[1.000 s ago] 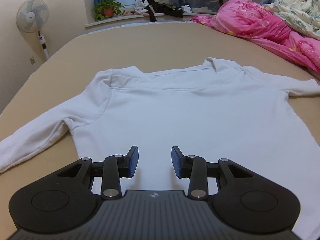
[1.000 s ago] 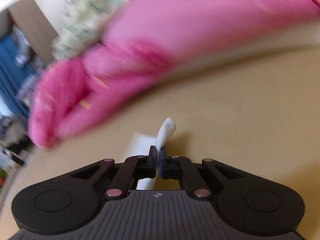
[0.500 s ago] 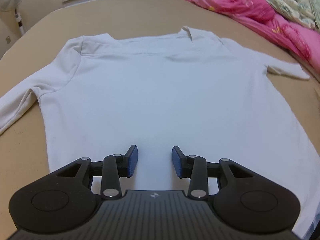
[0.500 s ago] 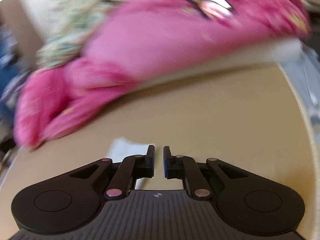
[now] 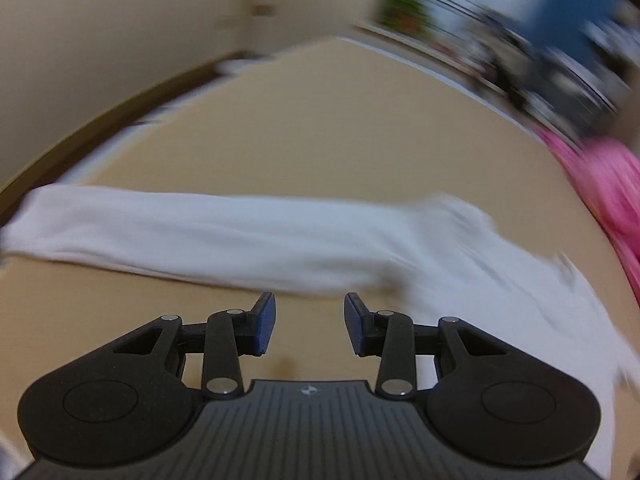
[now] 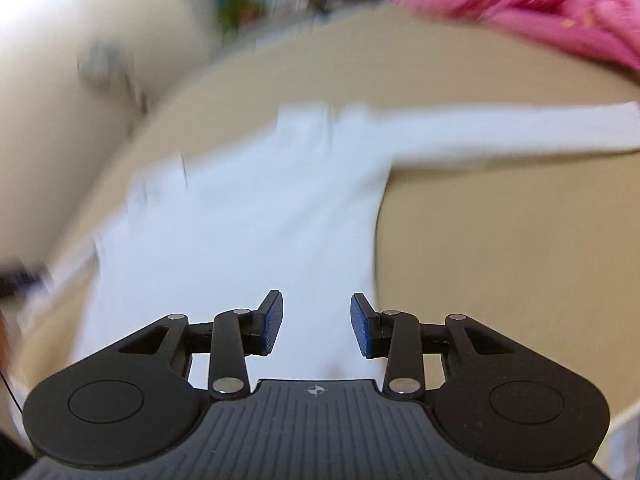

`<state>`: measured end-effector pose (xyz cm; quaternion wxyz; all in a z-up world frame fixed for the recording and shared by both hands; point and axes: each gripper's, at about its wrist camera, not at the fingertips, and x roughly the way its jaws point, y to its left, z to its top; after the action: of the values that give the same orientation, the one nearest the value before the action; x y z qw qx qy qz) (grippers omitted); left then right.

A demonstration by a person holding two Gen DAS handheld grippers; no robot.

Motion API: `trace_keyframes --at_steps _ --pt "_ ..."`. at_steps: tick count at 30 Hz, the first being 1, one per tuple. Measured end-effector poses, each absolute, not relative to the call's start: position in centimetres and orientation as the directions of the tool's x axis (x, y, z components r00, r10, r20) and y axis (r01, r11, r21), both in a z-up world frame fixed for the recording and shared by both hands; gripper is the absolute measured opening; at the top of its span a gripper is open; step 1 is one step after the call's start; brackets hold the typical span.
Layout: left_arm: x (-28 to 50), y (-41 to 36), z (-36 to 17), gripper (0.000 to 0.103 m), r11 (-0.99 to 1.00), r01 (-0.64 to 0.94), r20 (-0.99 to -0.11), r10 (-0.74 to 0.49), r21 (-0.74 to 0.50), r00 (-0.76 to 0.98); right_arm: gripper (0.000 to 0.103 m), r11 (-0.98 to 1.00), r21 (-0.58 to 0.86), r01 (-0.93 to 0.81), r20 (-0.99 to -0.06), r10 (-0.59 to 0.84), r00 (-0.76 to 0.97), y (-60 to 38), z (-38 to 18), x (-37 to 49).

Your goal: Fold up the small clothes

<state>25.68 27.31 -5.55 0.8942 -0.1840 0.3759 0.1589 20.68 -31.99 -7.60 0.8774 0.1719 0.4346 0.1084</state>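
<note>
While the white shirt lies spread flat on the tan bed, both the left gripper and right gripper hang spread and empty near its sleeves, so folding seems unstarted; next, pinch a sleeve.

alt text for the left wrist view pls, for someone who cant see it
The open left gripper, holding nothing, hovers over a tan bed just short of a white shirt's long sleeve, which lies flat across the frame. A pink blanket lies at the right edge; the background is motion-blurred.
</note>
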Motion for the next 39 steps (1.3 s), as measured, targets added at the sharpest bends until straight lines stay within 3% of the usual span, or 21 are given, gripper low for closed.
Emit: trace_keyframes --at_steps 5,11,13,14,15,21,24,27,35,37,38,39 --pt "23.0 40.5 -7.6 0.042 0.648 -0.687 -0.774 0.232 -0.328 0.589 0.039 0.954 0.281 -0.104 -0.792 0.292 0.536 -28.3 -8.2 21.0" --pt "21.4 49.5 -11.2 0.041 0.423 -0.789 -0.807 0.192 -0.446 0.559 0.039 0.975 0.205 -0.090 -0.831 0.222 0.511 -26.8 -9.6 22.5" --pt "21.7 50.3 -11.6 0.033 0.415 -0.784 -0.788 0.216 -0.461 0.577 0.039 0.976 0.196 -0.094 -0.841 0.216 0.495 -26.4 -10.2 22.9" --pt "22.0 50.5 -11.5 0.008 0.428 -0.788 -0.785 0.240 -0.442 0.571 0.039 0.978 0.182 -0.103 -0.848 0.209 0.487 -25.8 -10.4 23.0" --pt "22.4 50.6 -11.5 0.003 0.449 -0.796 -0.789 0.268 -0.406 0.553 0.039 0.979 0.165 -0.116 -0.855 0.200 0.479 -25.2 -10.7 23.0" --pt "21.5 50.5 -8.8 0.003 0.471 -0.777 -0.698 0.380 -0.418 0.606 0.039 0.981 0.146 -0.127 -0.862 0.189 0.471 -24.6 -11.1 23.2" --pt "22.2 51.1 -10.8 0.009 0.408 -0.828 -0.794 0.311 -0.385 0.522 0.039 0.980 0.161 -0.114 -0.861 0.196 0.470 -25.0 -11.1 23.3" --pt "22.1 51.4 -10.7 0.003 0.399 -0.832 -0.789 0.323 -0.386 0.522 0.039 0.979 0.166 -0.114 -0.859 0.201 0.472 -25.1 -11.1 23.3" --pt "24.2 45.3 -4.5 0.002 0.553 -0.756 -0.654 0.434 -0.350 0.620 0.039 0.972 0.212 -0.098 -0.821 0.232 0.521 -25.8 -9.8 23.4" --pt "25.8 41.6 -2.3 0.002 0.636 -0.684 -0.602 0.404 -0.356 0.689 0.028 0.970 0.229 -0.086 -0.802 0.238 0.547 -26.0 -9.4 23.7" --pt "26.6 39.1 -1.2 0.002 0.688 -0.637 -0.574 0.380 -0.349 0.725 0.016 0.968 0.236 -0.085 -0.793 0.242 0.559 -26.0 -9.2 23.9" --pt "27.5 36.0 0.1 0.002 0.745 -0.583 -0.547 0.355 -0.325 0.758 0.012 0.966 0.244 -0.084 -0.783 0.248 0.571 -26.0 -8.9 24.1"
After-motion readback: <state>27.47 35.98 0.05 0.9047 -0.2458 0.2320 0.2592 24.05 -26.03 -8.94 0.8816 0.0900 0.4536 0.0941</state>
